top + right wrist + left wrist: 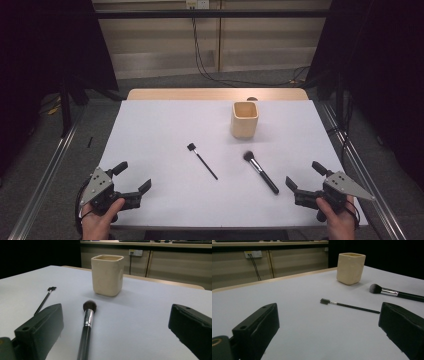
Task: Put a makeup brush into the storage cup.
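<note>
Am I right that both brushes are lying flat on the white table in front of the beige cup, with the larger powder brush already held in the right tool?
Not quite: the right tool is open and holds nothing. The high view shows the powder brush lying free on the table, apart from it. The thin brush also lies flat, in front of the cup.

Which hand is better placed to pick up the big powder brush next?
The right. Its tongs stand open right beside the handle end of the big brush, which points toward them. The left tongs are farther off, nearer the thin brush.
</note>
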Available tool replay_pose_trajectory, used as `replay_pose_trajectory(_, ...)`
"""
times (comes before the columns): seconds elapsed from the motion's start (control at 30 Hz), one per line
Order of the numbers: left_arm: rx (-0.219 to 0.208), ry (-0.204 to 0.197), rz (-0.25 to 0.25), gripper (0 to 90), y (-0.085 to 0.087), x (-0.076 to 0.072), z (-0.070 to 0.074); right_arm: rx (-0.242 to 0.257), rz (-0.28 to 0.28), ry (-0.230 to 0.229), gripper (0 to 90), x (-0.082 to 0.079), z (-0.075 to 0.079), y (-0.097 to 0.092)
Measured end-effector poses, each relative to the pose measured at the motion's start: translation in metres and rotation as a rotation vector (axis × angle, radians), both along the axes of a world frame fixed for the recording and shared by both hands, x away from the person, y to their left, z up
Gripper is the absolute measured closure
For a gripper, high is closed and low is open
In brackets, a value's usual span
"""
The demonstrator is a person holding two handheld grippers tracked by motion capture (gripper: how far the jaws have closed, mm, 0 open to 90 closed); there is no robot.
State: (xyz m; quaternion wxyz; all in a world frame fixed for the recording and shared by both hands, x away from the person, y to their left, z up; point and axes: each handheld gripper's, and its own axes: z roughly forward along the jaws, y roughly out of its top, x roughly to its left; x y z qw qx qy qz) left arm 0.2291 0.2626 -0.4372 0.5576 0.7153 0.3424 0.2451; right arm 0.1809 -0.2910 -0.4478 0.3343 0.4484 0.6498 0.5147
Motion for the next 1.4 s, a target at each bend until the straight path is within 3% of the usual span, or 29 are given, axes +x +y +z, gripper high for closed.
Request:
replay_pose_trajectory(0.2, 0.018, -0.003, 0.005, 3.1, -0.001, 0.000, 0.000, 0.006, 0.012, 0.000, 0.0, 0.000, 0.000, -0.003)
replay_pose_trajectory(0.33, 0.006, -0.005, 0.010, 2.7, -0.003, 0.000, 0.001, 0.014, 0.004, 0.007, 0.0, 0.001, -0.001, -0.003)
replay_pose_trajectory(0.4, -0.005, 0.000, 0.006, 2.7, -0.003, 0.000, 0.001, 0.009, 0.010, 0.005, 0.0, 0.001, -0.001, -0.002)
replay_pose_trajectory(0.63, 0.017, 0.003, -0.018, 2.7, -0.009, 0.002, 0.002, 0.023, 0.003, -0.001, 0.0, 0.002, -0.002, -0.002)
replay_pose_trajectory(0.8, -0.026, 0.021, -0.015, 2.7, -0.012, 0.007, 0.005, 0.030, 0.000, -0.002, 0.0, 0.003, -0.002, -0.001)
replay_pose_trajectory(1.03, -0.013, -0.009, -0.060, 2.7, -0.022, 0.008, 0.011, 0.037, 0.008, -0.001, 0.0, 0.002, -0.002, 0.000)
replay_pose_trajectory(1.2, 0.012, -0.015, -0.091, 2.2, -0.028, 0.010, 0.012, 0.039, 0.013, 0.000, 0.0, 0.001, -0.001, 0.003)
replay_pose_trajectory(1.3, -0.006, -0.011, -0.109, 1.9, -0.028, 0.012, 0.012, 0.037, 0.016, -0.001, 0.0, 0.001, -0.001, 0.003)
replay_pose_trajectory(1.4, 0.004, -0.010, -0.112, 1.8, -0.030, 0.017, 0.013, 0.044, 0.014, 0.000, 0.0, 0.002, -0.001, 0.004)
